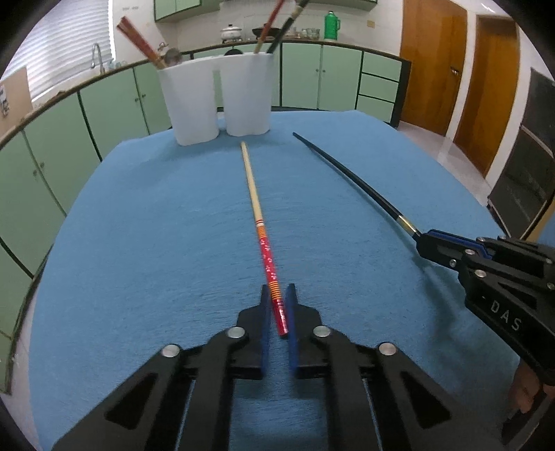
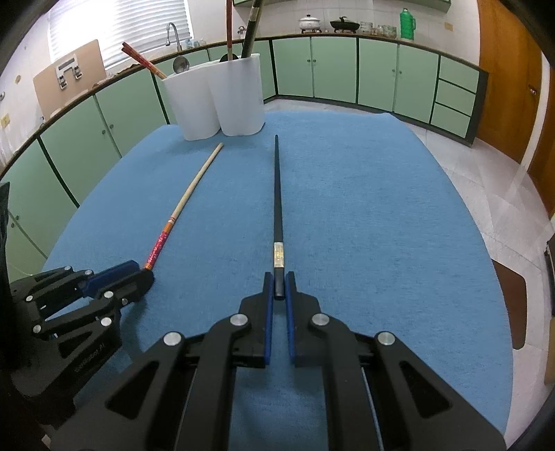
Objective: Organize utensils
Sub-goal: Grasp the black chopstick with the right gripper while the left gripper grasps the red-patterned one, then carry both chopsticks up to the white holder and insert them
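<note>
A red-and-cream chopstick [image 1: 252, 194] lies on the blue tablecloth [image 1: 149, 225], tip toward a white two-compartment holder [image 1: 215, 100]. My left gripper [image 1: 278, 295] is shut on its red end. To its right a black chopstick [image 1: 357, 180] lies on the cloth, with my right gripper [image 1: 421, 243] shut on its thick end. In the right wrist view the black chopstick [image 2: 277, 194] runs straight ahead from my right gripper [image 2: 279, 279], and the left gripper [image 2: 147, 274] holds the red chopstick [image 2: 189, 190] at the left. The holder [image 2: 215, 100] contains red, brown and black chopsticks and a spoon.
The holder stands at the table's far edge. Green cabinets [image 1: 305, 79] line the walls behind, with a tap [image 2: 173, 33], a pot [image 2: 308, 22] and a green flask [image 2: 407, 24] on the counter. Wooden doors [image 1: 430, 62] are to the right. A hand [image 1: 523, 395] shows at the lower right.
</note>
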